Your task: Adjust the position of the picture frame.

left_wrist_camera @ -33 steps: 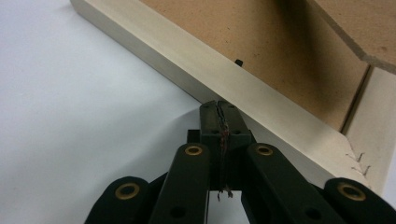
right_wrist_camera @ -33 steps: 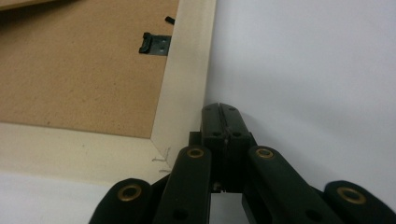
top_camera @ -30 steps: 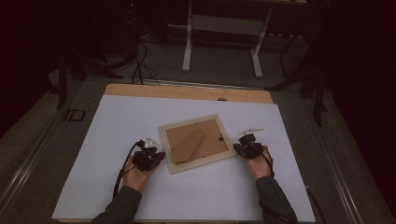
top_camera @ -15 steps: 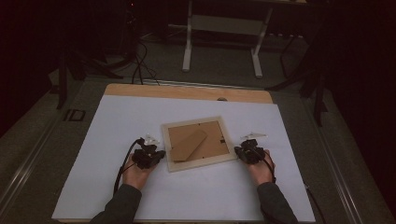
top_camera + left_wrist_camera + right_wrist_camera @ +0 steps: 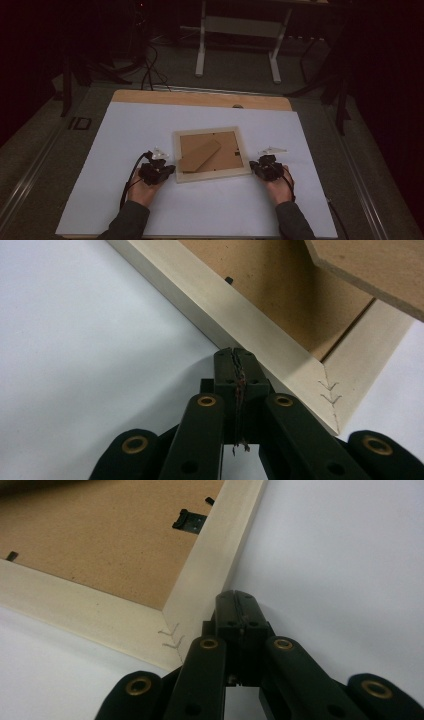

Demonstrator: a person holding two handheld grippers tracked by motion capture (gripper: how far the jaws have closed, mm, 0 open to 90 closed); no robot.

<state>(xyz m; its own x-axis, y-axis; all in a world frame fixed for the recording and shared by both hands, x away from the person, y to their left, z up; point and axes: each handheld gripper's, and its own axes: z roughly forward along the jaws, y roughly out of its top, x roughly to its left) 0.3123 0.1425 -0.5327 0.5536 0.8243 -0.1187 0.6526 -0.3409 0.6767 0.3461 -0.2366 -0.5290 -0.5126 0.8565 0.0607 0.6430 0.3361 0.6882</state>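
Observation:
A pale wooden picture frame (image 5: 211, 173) lies face down on the white sheet (image 5: 150, 125), its brown backing board (image 5: 232, 155) and folded stand (image 5: 200, 154) facing up. My left gripper (image 5: 167, 170) is shut, its tips at the frame's near left corner (image 5: 320, 390). In the left gripper view my left gripper (image 5: 235, 357) has its joined jaws resting against the frame's outer edge. My right gripper (image 5: 254, 167) is shut too, at the near right corner (image 5: 172, 630). The right gripper view shows my right gripper (image 5: 235, 600) touching that side rail. Neither holds anything.
The sheet covers a wooden tabletop (image 5: 200, 98), bare along its far edge. Small black retaining clips (image 5: 189, 519) sit on the backing board. A white table stand (image 5: 239, 30) and cables (image 5: 150, 75) are on the floor beyond. Each gripper trails a black cable (image 5: 131, 175).
Both hands have drawn slightly nearer the table's front edge, ending at the frame's two near corners. The frame lies a little straighter than a second ago.

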